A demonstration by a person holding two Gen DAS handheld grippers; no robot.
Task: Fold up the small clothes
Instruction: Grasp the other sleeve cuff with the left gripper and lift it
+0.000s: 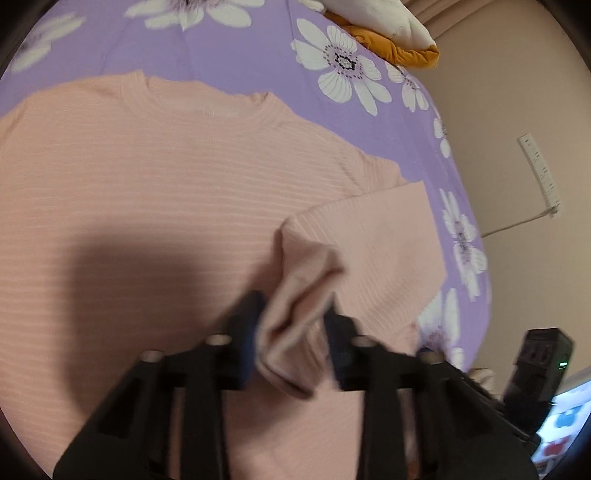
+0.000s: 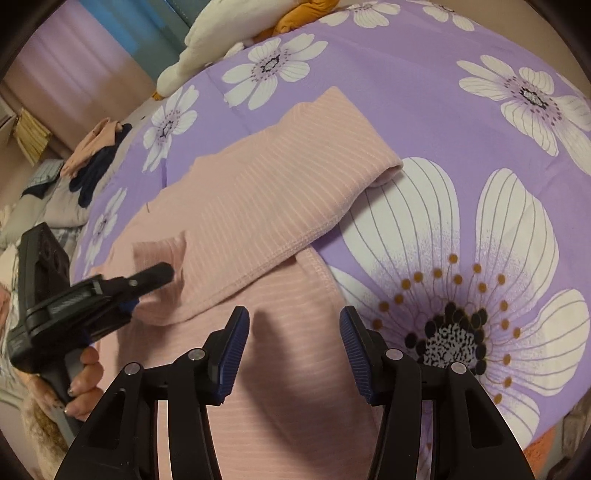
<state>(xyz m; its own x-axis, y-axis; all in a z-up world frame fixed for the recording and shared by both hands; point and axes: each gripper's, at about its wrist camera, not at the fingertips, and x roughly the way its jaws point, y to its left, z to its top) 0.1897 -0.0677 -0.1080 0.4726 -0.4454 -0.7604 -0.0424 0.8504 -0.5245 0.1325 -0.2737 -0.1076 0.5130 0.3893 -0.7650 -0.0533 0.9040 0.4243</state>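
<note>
A pink ribbed sweater (image 1: 155, 192) lies flat on the purple flowered bedsheet (image 1: 258, 55), neckline toward the far side. My left gripper (image 1: 295, 325) holds a bunched fold of the sweater's sleeve (image 1: 295, 310) between its blue pads, lifted over the body of the sweater. In the right wrist view the left gripper (image 2: 147, 284) sits at the left on the pink cloth. My right gripper (image 2: 293, 347) is open and empty, just above the sweater's lower part (image 2: 280, 369). A sleeve (image 2: 295, 192) lies folded across the sweater.
A white and orange plush toy (image 1: 388, 33) lies at the far edge of the bed. A pile of other clothes (image 2: 92, 158) sits at the left beyond the bed. A beige wall (image 1: 517, 110) with a power strip is on the right.
</note>
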